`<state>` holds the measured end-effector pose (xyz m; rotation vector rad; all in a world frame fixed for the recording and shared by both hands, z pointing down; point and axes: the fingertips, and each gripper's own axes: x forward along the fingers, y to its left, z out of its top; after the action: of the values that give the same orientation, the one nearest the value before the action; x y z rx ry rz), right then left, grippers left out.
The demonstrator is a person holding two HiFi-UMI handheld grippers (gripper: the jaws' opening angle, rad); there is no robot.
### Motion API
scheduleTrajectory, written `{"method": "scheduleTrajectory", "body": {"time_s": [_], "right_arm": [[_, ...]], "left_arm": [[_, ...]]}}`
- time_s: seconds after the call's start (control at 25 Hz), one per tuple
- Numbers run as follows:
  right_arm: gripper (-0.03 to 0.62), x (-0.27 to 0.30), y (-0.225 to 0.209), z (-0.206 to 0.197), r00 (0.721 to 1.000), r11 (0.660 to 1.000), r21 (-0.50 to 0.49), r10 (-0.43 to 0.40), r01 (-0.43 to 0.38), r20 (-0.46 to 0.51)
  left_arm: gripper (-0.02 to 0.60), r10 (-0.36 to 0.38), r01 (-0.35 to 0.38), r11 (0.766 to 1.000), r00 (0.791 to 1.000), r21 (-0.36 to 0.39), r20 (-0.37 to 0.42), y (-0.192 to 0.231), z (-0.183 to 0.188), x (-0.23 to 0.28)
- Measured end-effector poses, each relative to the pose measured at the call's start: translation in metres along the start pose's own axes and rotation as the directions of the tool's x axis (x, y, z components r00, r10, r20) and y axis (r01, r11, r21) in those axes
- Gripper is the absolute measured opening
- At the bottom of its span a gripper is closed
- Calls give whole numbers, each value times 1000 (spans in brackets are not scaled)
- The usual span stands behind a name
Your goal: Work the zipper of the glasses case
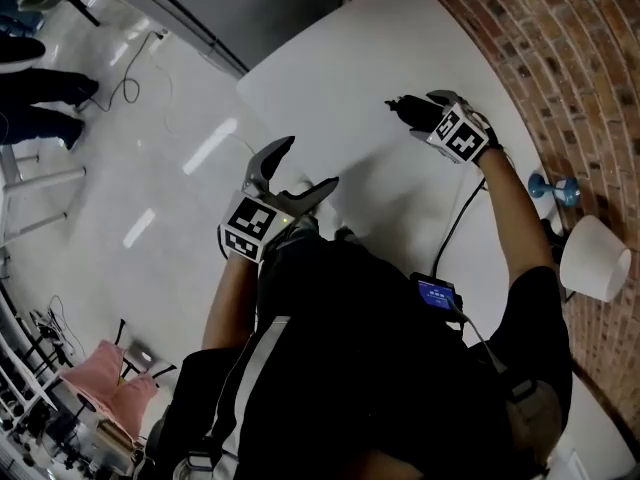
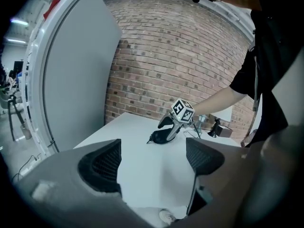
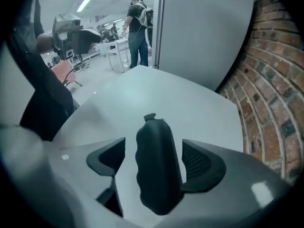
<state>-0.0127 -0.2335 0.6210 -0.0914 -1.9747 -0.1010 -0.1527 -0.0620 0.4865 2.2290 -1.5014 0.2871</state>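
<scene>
While the right gripper [image 3: 156, 158] hangs steeply over the glasses case [image 3: 155, 179], its jaws are spread and straddle the case's width. A gap shows at one pad, and I judge that the other is not yet pressing. The case lies flat on the white tabletop [image 1: 350, 58]. The left gripper [image 2: 152, 163] is well apart from the case, back toward the person's body, its jaws spread with nothing between them.

The step in hand looks like securing the case; the zipper seems untouched. Next, the right jaws need to close on the case, and the left gripper must come across to the pull.

Only the right gripper view shows a small tab [image 3: 149, 117] at the case's far end, probably that pull. The left gripper view alone gives the side-on look at the case resting on the tabletop.
</scene>
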Motion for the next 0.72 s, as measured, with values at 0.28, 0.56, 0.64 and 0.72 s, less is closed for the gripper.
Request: {"method": "scheduleTrajectory", "body": {"time_s": [0.28, 0.56, 0.64, 0.72], "right_arm": [[368, 25, -13, -10, 994, 997, -13, 79, -80, -71], [370, 35, -8, -26, 963, 980, -45, 182, -194, -197], [370, 38, -8, -31, 954, 974, -60, 202, -220, -220], [370, 43, -9, -34, 945, 969, -52, 222, -241, -240]], "left_arm": [[431, 35, -35, 999, 999, -16, -15, 8, -4, -1], [428, 39, -38, 999, 998, 8, -54, 10, -11, -1], [428, 29, -28, 999, 997, 19, -68, 6, -13, 2], [426, 14, -12, 1000, 997, 27, -82, 1, -15, 5]]}}
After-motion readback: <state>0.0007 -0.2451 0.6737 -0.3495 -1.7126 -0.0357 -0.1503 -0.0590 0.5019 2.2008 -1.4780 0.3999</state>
